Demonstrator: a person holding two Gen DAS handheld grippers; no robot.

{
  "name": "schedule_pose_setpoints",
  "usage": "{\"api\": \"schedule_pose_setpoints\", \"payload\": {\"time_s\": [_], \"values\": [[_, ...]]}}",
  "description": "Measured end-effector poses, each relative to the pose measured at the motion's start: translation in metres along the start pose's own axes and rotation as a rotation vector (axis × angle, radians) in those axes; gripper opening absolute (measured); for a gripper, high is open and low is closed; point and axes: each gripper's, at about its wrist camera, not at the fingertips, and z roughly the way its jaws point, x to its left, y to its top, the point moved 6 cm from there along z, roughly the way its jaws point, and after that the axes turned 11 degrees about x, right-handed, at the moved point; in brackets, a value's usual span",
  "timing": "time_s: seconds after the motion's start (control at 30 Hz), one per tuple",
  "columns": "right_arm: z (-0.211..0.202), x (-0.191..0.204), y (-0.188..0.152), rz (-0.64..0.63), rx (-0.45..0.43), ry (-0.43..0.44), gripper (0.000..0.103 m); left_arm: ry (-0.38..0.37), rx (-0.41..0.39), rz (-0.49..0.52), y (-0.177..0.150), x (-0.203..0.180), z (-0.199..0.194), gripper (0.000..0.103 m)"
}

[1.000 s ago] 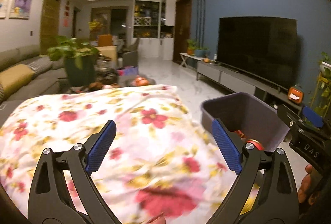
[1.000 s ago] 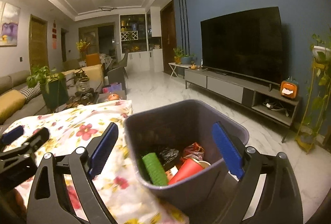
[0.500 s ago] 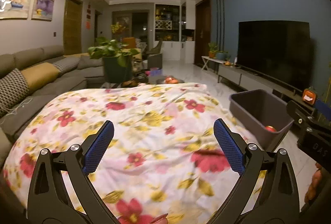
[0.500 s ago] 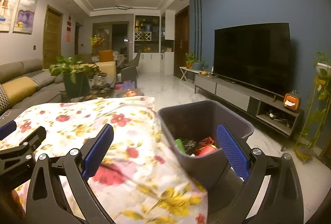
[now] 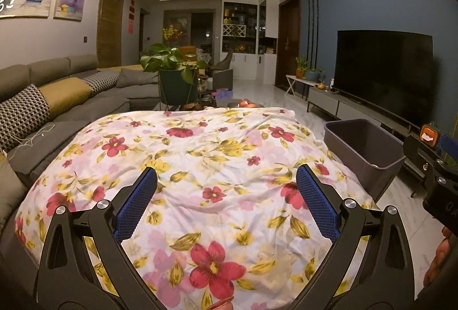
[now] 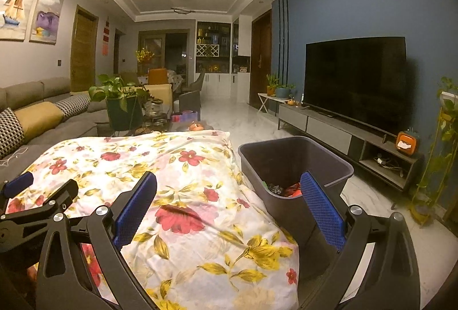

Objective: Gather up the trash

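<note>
Several pieces of trash (image 6: 282,190), red and dark, lie at the bottom of a grey bin (image 6: 329,160) standing on the floor just beside the right edge of the surface covered by a flowered cloth (image 5: 200,155). Left claw (image 5: 226,204) hangs over the cloth, spread wide and holding nothing. Right claw (image 6: 229,207) is equally wide and unloaded, one finger before the bin.

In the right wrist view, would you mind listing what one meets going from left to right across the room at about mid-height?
Grey sofa → potted green plant → floral cloth → dark trash bin → black television → orange pumpkin-like ornament → plant stand.
</note>
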Motion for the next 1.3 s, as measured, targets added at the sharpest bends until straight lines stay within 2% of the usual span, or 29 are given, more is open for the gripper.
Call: {"api": "schedule_pose_setpoints", "payload": {"time_s": [0.63,1.3], "values": [[-0.024,0.006,-0.002,0.000,-0.025,0.006,0.097,-0.016,-0.019,-0.020,-0.001,0.006,-0.020,0.096],[-0.029,0.008,-0.001,0.001,-0.035,0.007,0.097,-0.024,-0.029,-0.011,0.002,0.001,-0.030,0.096]]}}
